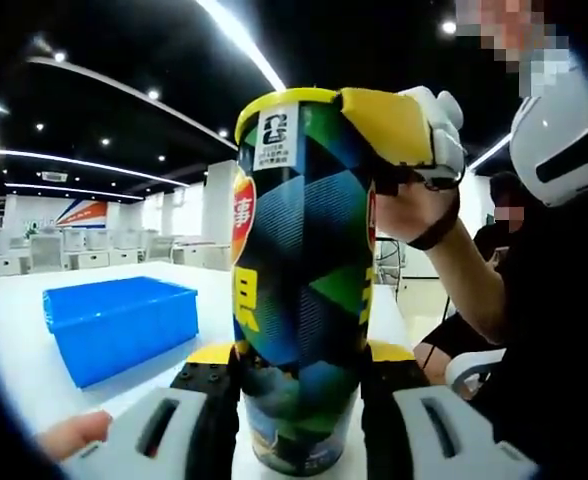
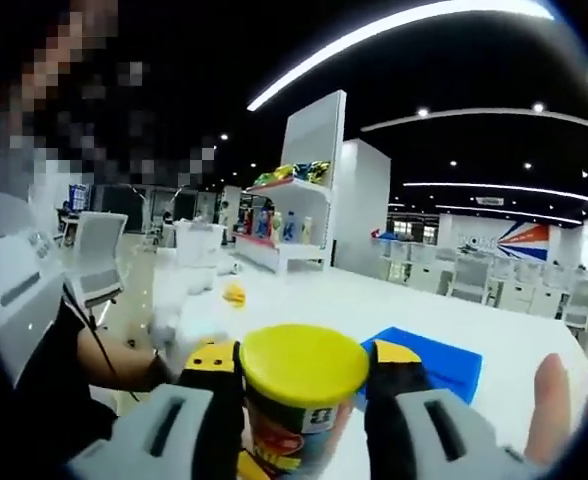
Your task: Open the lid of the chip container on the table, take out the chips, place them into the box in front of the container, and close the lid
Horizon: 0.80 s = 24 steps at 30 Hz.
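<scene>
While clamped by both grippers, Chinese-lettered chip container (image 1: pixel 299 270).

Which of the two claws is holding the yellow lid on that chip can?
The right gripper: its jaws pinch the yellow lid on top, while the left gripper clamps the chip can lower down.
</scene>
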Each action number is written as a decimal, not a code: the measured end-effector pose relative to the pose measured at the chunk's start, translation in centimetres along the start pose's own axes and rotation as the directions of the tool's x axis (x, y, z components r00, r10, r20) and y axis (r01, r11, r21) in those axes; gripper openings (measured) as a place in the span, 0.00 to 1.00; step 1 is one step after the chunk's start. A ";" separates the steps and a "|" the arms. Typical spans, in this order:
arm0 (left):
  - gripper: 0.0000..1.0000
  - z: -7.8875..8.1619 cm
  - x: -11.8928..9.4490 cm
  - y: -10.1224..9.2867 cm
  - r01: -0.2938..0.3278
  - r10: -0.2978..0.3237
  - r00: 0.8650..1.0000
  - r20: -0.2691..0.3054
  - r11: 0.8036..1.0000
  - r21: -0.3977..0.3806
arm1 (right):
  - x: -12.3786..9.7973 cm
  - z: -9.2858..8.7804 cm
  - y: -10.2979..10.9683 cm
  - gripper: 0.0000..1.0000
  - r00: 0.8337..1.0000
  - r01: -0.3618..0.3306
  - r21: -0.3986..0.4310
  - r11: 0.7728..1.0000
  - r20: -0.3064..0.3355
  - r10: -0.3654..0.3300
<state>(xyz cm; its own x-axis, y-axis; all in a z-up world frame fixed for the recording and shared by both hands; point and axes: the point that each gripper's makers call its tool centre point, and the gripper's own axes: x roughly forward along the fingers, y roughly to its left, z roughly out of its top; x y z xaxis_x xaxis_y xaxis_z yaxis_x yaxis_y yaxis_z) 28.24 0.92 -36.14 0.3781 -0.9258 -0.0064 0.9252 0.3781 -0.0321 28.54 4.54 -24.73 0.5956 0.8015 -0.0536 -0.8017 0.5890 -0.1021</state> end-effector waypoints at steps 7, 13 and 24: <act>0.47 0.0 0.0 0.0 0.002 -0.002 1.000 0.001 1.000 0.004 | 0.0 0.4 -0.2 0.41 1.000 -0.020 0.111 0.994 0.017 0.018; 0.47 0.0 -0.1 0.1 -0.003 0.003 1.000 0.002 1.000 0.007 | -0.1 0.6 -0.5 0.41 0.998 -0.035 0.155 0.987 0.051 0.027; 0.47 0.0 -0.2 0.0 0.005 -0.005 1.000 -0.001 1.000 0.008 | -0.5 1.4 -0.7 0.41 0.988 -0.119 0.347 0.930 0.130 0.078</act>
<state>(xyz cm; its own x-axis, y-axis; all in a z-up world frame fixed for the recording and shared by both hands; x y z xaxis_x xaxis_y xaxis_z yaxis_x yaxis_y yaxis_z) 28.18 1.07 -36.15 0.3731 -0.9278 -0.0073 0.9274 0.3732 -0.0245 28.79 3.89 -23.19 0.5194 0.8518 0.0683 -0.8344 0.4883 0.2558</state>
